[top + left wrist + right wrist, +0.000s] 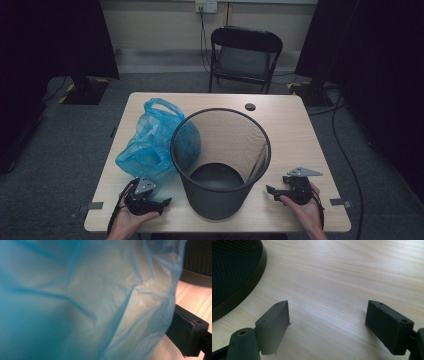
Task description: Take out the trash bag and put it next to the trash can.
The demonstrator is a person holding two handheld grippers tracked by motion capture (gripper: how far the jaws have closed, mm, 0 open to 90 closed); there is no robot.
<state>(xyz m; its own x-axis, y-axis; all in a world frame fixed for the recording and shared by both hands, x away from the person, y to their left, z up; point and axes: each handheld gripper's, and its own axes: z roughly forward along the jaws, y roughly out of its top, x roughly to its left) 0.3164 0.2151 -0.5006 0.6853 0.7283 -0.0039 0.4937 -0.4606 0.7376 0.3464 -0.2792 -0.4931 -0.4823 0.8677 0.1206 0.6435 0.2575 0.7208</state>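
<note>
A black folding chair [245,55] stands on grey carpet [60,150] before a pale wall [160,22], dark curtains [370,60] flanking.

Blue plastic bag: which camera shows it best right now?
The high view: the crumpled translucent blue plastic bag shows whole there, lying on the wooden table against the black mesh wastebasket. The left gripper view gives a blurred close-up of its film. The right gripper view looks at bare tabletop.
</note>
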